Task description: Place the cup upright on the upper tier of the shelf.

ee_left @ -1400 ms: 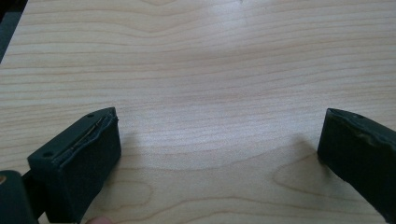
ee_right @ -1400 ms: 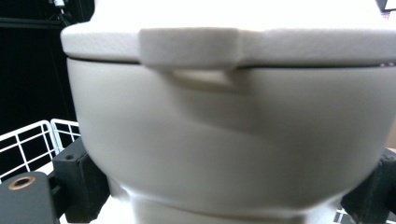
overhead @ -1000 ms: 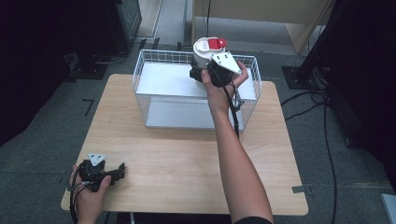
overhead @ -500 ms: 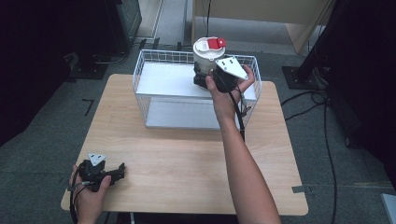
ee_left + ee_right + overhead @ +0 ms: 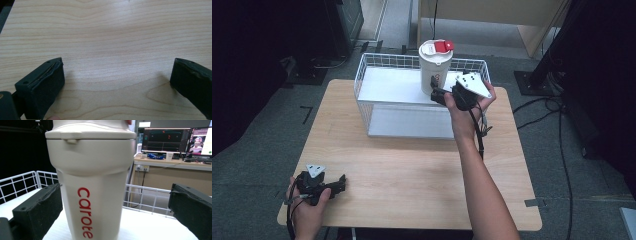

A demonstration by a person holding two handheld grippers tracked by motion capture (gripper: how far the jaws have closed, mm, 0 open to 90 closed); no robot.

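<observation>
Since the earlier frame the right gripper (image 5: 438, 95) has drawn back from the tall cream plastic tumbler with red lid tab (image 5: 435, 67), jaws spread with the tumbler standing between them in the white wire basket (image 5: 362, 80), so the person should withdraw straight and not brush it, while the left gripper (image 5: 339, 184) rests spread on the light wooden table (image 5: 412, 175).

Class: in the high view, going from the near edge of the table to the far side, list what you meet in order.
Left tongs → bare wooden table → white wire basket → right tongs → white tumbler.
</observation>
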